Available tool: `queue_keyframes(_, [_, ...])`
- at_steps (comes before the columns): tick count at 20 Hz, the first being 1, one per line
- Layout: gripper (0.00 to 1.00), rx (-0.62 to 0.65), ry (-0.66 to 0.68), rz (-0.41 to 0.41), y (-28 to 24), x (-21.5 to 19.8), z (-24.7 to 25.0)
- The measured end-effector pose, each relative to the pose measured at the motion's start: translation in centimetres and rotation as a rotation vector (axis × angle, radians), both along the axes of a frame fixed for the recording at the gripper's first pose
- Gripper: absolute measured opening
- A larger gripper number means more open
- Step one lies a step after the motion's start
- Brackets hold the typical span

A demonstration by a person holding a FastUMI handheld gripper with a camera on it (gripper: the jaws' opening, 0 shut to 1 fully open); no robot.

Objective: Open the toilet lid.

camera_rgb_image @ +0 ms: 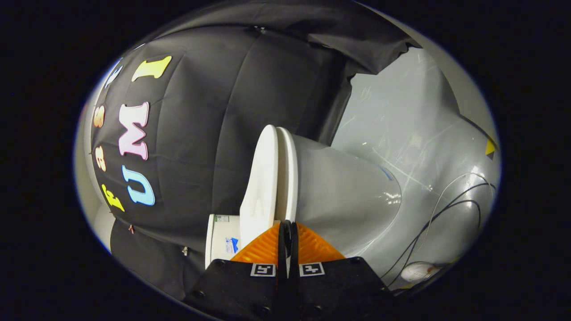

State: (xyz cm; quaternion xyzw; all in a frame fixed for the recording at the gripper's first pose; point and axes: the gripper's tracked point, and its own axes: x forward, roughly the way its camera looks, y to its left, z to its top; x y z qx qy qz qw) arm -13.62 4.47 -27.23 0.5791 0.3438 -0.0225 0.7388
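The jaws (pixel 286 228) were drawn together with no visible gap and gripped nothing. The toilet lid (pixel 261 187) lay closed against the seat (pixel 289 174) just ahead of their tips, the view rolled sideways. Cables (pixel 439 218) trailed across the grey floor (pixel 401 116) beyond the bowl (pixel 343 191).

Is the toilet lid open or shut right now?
Shut. The toilet lid lies flat against the seat, with just a thin seam between them. The gripper, fingers together, sits at that seam.

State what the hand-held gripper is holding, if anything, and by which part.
Nothing visibly: the hand-held gripper has its fingers closed together, tips at the near edge of the toilet lid, which lies against the seat.
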Motion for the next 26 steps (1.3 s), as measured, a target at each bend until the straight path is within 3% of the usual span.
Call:
queue_keyframes(8, [0.05, -0.034, 0.013, 0.004, -0.1, 0.0, 1.5])
queue_keyframes(17, [0.05, -0.252, -0.042, 0.111, 0.5, 1.0, 4.7])
queue_keyframes(26, [0.05, -0.469, -0.076, 0.136, 2.7, 2.7, 11.9])
